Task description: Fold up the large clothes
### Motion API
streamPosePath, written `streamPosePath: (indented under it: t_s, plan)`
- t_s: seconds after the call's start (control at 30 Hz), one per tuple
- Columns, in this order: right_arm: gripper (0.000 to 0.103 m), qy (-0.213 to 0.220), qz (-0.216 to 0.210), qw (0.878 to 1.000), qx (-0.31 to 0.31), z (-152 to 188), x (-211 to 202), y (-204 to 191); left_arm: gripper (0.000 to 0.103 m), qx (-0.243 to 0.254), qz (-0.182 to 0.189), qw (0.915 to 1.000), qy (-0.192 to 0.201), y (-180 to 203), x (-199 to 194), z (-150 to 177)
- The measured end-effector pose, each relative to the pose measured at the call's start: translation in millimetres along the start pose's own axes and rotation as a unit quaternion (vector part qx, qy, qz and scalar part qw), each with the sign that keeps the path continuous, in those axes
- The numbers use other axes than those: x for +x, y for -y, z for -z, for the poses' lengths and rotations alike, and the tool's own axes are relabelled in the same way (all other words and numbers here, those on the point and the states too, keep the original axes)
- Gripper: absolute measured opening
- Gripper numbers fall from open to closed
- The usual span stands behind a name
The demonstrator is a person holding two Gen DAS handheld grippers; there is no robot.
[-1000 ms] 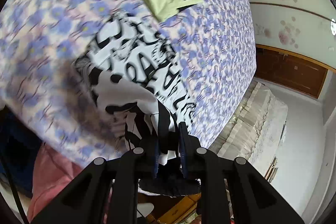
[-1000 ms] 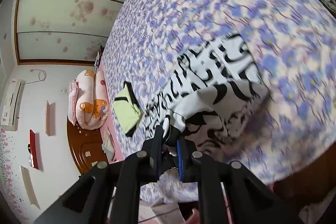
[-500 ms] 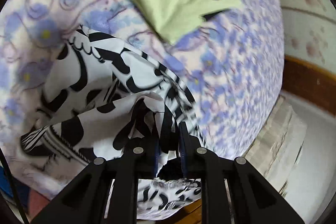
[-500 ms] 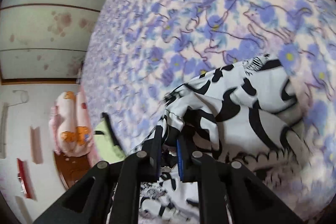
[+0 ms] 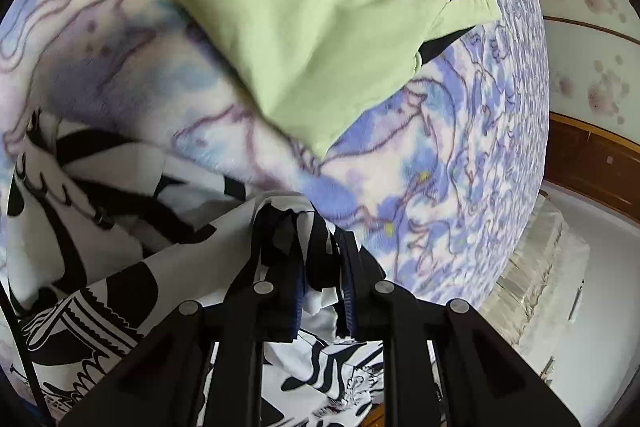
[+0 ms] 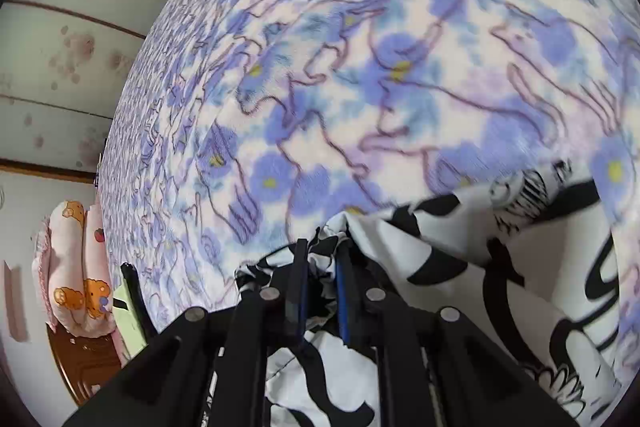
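Nearest the left camera, the left gripper (image 5: 320,259) has its jaws pinching a bunched edge of the black-and-white printed garment (image 5: 92,227), with dark folds of cloth packed between the blue-lined fingers (image 5: 347,283). The right gripper (image 6: 320,267) does likewise: its jaws are closed on another gathered bit of the same garment (image 6: 500,291), which trails off to the right of that view. Which edge or corner each one has is hard to tell, since the cloth is crumpled right at the grip.

The garment lies low over the bed (image 6: 360,67), resting on its blue-flowered fleece cover, slack and rumpled between the two grips. It looks thin, light and quite limp, so it will likely sag and fold on itself wherever it is unsupported. It is not fragile. Smooth fabric like this may slide out of a shallow pinch, so a deep hold on a hem or seam at two well-separated corners should serve best.

Just beyond, a folded pale-green garment (image 5: 320,19) with black trim sits on the bed, apart from the printed one. Farther off in the right view is a pink bear-print pillow (image 6: 76,267).
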State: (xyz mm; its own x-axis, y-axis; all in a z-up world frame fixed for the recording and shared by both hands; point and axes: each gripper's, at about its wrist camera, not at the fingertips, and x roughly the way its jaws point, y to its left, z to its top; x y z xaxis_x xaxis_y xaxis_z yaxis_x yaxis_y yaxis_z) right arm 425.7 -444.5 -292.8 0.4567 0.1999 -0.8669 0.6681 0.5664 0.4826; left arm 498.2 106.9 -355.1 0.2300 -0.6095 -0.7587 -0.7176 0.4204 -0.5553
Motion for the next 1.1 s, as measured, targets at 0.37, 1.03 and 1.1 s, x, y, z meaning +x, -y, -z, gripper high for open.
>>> streamPosePath:
  t_s: [0.37, 1.03, 1.1]
  plan:
    - [0.031, 0.007, -0.006, 0.998, -0.058, 0.2, -10.1, -18.9, 0.062, 0.083, -0.027, 0.9946, 0.056, 19.8, -29.8, 8.8]
    - [0.070, -0.016, 0.113, 0.954, -0.277, 67.4, -74.7, 11.4, 0.082, 0.304, -0.247, 0.9189, 0.048, -7.6, -46.0, 81.7]
    - [0.070, -0.044, 0.126, 0.953, -0.273, 73.7, -66.3, 22.2, 0.082, 0.310, -0.260, 0.9131, 0.046, -15.6, -39.2, 82.6]
